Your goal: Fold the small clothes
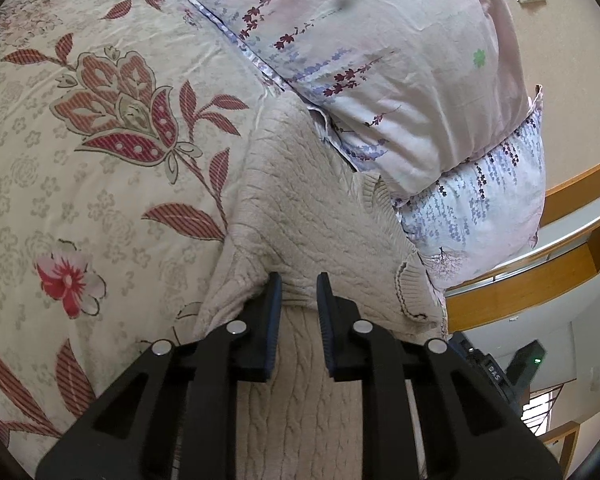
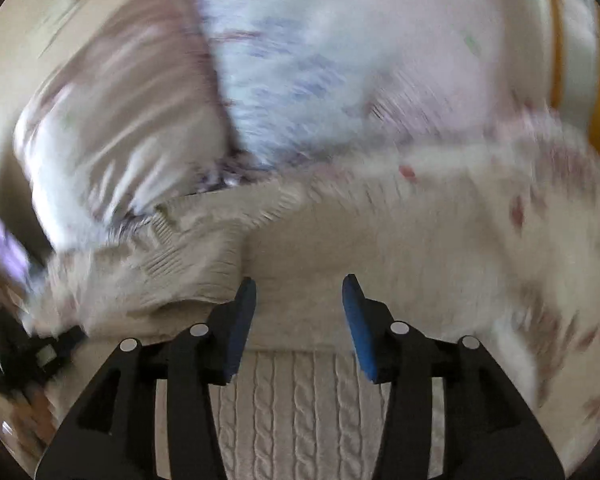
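Knit sweater [image 1: 300, 208] laid out on the bed [image 1: 100, 160]
left gripper [image 1: 299, 280] and right gripper [image 2: 299, 282] both apart, hovering over it, nothing pinched

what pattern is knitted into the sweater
A cable-knit pattern in plain beige on the sweater, sharpest in the left wrist view.

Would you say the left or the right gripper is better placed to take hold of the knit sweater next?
Left, probably: the left gripper is open with its tips at a sweater fold, sharply seen. The right gripper view is motion-blurred.
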`<move>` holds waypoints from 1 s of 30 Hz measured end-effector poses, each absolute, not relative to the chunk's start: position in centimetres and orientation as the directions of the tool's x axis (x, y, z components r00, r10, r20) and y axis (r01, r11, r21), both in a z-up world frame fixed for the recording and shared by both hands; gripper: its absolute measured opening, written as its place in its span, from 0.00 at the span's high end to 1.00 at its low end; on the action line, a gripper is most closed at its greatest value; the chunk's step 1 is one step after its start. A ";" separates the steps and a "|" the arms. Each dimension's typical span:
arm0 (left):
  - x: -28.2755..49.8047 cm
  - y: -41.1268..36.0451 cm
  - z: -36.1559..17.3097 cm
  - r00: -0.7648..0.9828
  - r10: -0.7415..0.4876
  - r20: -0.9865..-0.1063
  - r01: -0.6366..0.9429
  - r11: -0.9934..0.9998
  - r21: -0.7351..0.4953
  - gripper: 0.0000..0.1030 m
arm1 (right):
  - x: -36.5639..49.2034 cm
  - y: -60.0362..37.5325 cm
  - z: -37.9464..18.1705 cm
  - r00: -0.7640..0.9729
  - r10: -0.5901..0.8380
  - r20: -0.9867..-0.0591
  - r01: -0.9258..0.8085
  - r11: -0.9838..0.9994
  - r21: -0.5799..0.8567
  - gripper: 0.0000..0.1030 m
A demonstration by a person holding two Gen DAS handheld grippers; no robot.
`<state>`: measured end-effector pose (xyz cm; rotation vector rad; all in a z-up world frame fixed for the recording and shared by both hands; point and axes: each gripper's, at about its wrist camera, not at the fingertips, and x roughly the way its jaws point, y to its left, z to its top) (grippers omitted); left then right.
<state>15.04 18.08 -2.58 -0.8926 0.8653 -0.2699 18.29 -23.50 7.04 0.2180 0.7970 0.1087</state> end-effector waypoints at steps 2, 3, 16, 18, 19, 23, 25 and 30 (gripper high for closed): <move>15.1 18.0 -2.5 0.641 -0.539 -0.546 -0.135 0.622 -0.772 0.81 | 18.2 -20.4 7.9 0.722 0.163 -0.673 -0.143 0.986 0.086 0.54; 15.1 18.0 -2.6 0.641 -0.537 -0.548 -0.136 0.623 -0.770 0.81 | 17.9 -18.1 8.0 0.737 0.146 -0.659 -0.221 0.975 -0.032 0.54; 15.2 17.9 -2.7 0.636 -0.537 -0.554 -0.140 0.626 -0.767 0.82 | 19.1 -8.4 3.9 0.767 0.013 -0.642 -0.402 0.789 -0.464 0.93; 15.2 17.9 -2.7 0.636 -0.538 -0.553 -0.137 0.627 -0.767 0.81 | 19.6 -11.7 5.9 0.762 0.071 -0.644 -0.321 0.904 -0.280 0.93; 15.2 17.9 -2.7 0.635 -0.539 -0.553 -0.135 0.628 -0.767 0.81 | 19.7 -14.1 7.0 0.761 0.106 -0.640 -0.260 0.953 -0.152 0.93; 15.3 17.8 -2.6 0.630 -0.543 -0.555 -0.132 0.630 -0.765 0.81 | 19.2 -24.5 6.8 0.727 0.244 -0.641 0.010 0.931 0.366 0.93; 15.3 17.8 -2.6 0.627 -0.546 -0.555 -0.130 0.630 -0.766 0.81 | 19.3 -27.5 5.3 0.683 0.315 -0.659 0.084 0.863 0.499 0.92; 15.4 17.8 -2.6 0.619 -0.554 -0.556 -0.125 0.630 -0.766 0.81 | 19.1 -32.1 1.9 0.630 0.424 -0.650 0.224 0.702 0.676 0.52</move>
